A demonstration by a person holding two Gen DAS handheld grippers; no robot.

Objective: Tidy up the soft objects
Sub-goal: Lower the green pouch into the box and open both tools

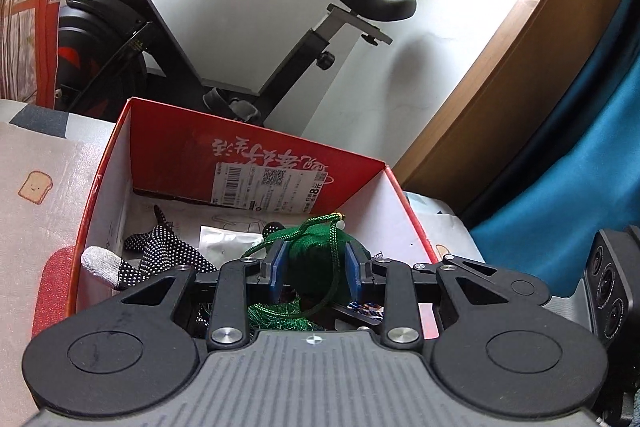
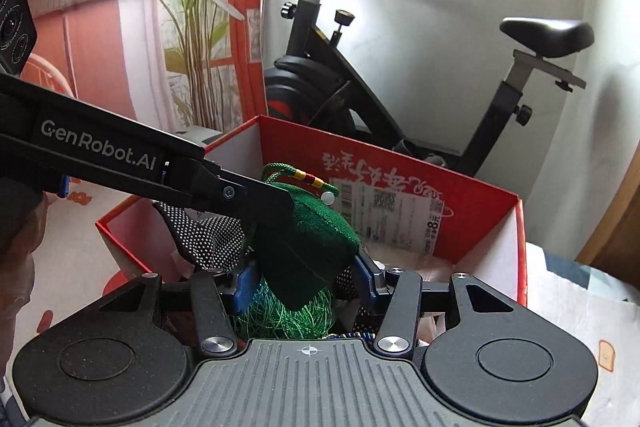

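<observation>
The green pouch (image 1: 316, 259) hangs above the red box (image 1: 256, 163), pinched between my left fingers (image 1: 280, 263), its cord looping up and its tassel (image 2: 288, 315) trailing straight down, so its long axis points into the box. My left gripper (image 1: 316, 265) is clenched on it; my right gripper (image 2: 308, 279) sits just below, its 2 fingers spread either side of the pouch, gripping nothing. A dotted glove (image 1: 160, 251) already lies inside, to the left.
</observation>
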